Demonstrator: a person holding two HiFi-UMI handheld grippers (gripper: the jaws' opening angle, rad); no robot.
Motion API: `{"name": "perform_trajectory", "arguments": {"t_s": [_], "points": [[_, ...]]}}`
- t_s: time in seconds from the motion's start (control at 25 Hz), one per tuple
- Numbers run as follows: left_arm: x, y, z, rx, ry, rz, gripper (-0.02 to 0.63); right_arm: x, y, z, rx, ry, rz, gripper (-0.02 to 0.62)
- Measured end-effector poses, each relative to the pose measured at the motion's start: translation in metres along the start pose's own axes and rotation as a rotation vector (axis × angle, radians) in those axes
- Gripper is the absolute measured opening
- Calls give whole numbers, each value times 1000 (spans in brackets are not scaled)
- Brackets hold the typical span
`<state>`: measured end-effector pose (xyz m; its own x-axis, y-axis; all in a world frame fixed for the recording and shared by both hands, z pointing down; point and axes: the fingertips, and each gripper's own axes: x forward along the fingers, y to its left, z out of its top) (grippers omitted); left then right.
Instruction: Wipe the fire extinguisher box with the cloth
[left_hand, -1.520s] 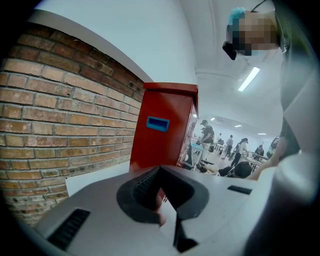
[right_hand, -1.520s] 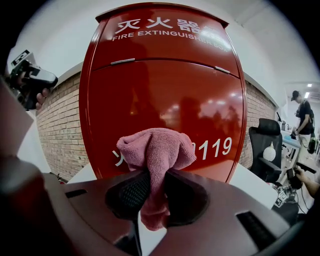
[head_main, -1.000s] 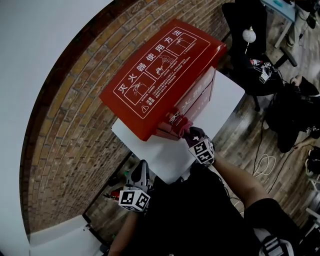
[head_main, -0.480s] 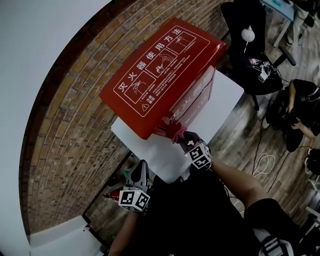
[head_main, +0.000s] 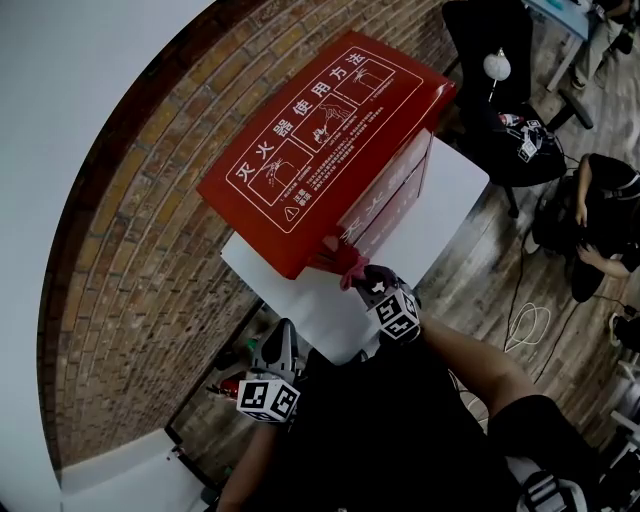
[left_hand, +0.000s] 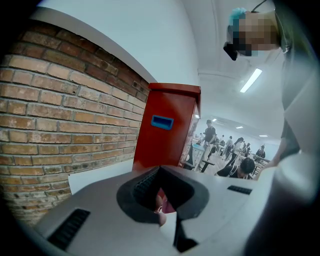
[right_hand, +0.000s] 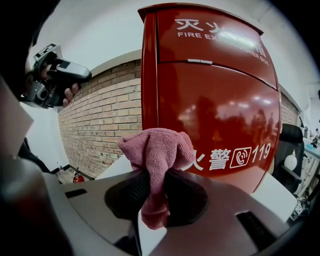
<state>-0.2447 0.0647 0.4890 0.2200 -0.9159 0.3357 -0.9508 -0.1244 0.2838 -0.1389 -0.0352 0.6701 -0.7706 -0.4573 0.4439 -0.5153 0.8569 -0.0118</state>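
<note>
- A brick wall (head_main: 130, 250) is seen at the far left, with the box set close in front of it. If the box is pushed hard from the front, it is likely to be driven back against the bricks.
- The left gripper (head_main: 283, 345) is held low, well apart from the box. Its jaws are drawn close together with nothing gripped between them. The box is therefore not steadied from this side, and a sliding or rocking box would not be checked.
- The fire extinguisher box (head_main: 320, 150) is stood on a white platform (head_main: 450, 200), its printed lid facing up and its glossy front turned toward the person. Streaks are likely to be left on that gloss if only part of it is covered.
- The cloth (head_main: 350, 262) is found at the lower left corner of the box front, at or against the painted face, though firm contact cannot be confirmed. It is bunched into a small wad, so little surface is met at each pass. It could also be snagged on the seam across the front.
- The right gripper (head_main: 368, 282) is clamped on a narrow fold of the cloth, with most of the fabric left loose above the jaws. The fold could be dragged out by friction. If the wad is flattened, the paint could be scraped by the hard jaws.
- A floor cable (head_main: 528, 325) is seen well to the right, where it could be caught by a sideways step.
</note>
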Motion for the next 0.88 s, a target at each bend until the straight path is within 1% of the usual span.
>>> {"name": "perform_trajectory", "arguments": {"t_s": [0.2,0.48,0.88], "points": [[-3,4,1,0,1,16,17,10,0,-21,-7,53,2,91],[-7,9,0,6,7,35,17,21,1,-41,-6,104,14,91],[-4,7,-1,18,18,30,17,37,1,-70,-9,186,29,91]]}}
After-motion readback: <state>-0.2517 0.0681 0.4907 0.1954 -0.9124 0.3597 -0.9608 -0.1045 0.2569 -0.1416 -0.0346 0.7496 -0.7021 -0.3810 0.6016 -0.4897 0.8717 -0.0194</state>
